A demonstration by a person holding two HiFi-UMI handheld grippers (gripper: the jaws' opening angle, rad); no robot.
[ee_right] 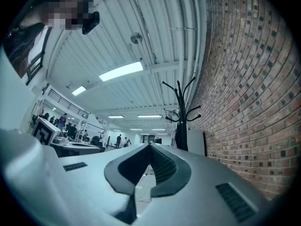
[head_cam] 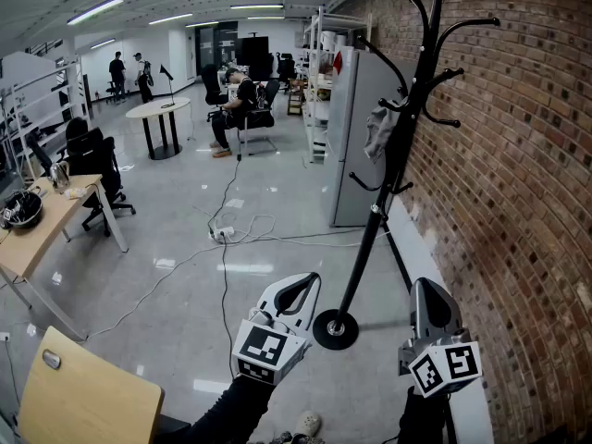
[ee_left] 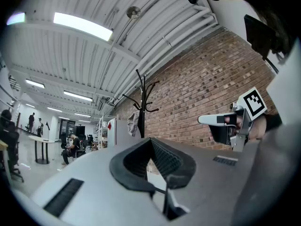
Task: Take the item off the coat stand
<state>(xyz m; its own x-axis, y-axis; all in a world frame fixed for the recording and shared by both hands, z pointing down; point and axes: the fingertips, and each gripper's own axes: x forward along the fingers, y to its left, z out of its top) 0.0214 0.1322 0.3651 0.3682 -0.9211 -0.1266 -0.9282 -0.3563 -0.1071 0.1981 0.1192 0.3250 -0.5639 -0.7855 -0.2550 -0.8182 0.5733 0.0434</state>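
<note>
A black coat stand (head_cam: 388, 174) stands by the brick wall, its round base (head_cam: 335, 329) on the floor. A grey cloth item (head_cam: 379, 129) hangs from one of its middle hooks. My left gripper (head_cam: 301, 289) is low, just left of the base, with its jaws shut and nothing in them. My right gripper (head_cam: 428, 296) is right of the base, jaws also closed and empty. In the left gripper view the coat stand (ee_left: 141, 107) and grey cloth (ee_left: 133, 122) are far ahead, beyond the left gripper (ee_left: 151, 140). The right gripper view shows the coat stand (ee_right: 181, 121) ahead of the right gripper (ee_right: 150, 146).
A brick wall (head_cam: 518, 174) runs along the right. A white fridge (head_cam: 356, 137) stands behind the stand. Cables (head_cam: 227, 239) trail over the glossy floor. A wooden desk (head_cam: 37, 225) and a chair back (head_cam: 88, 400) are at the left. People sit farther back.
</note>
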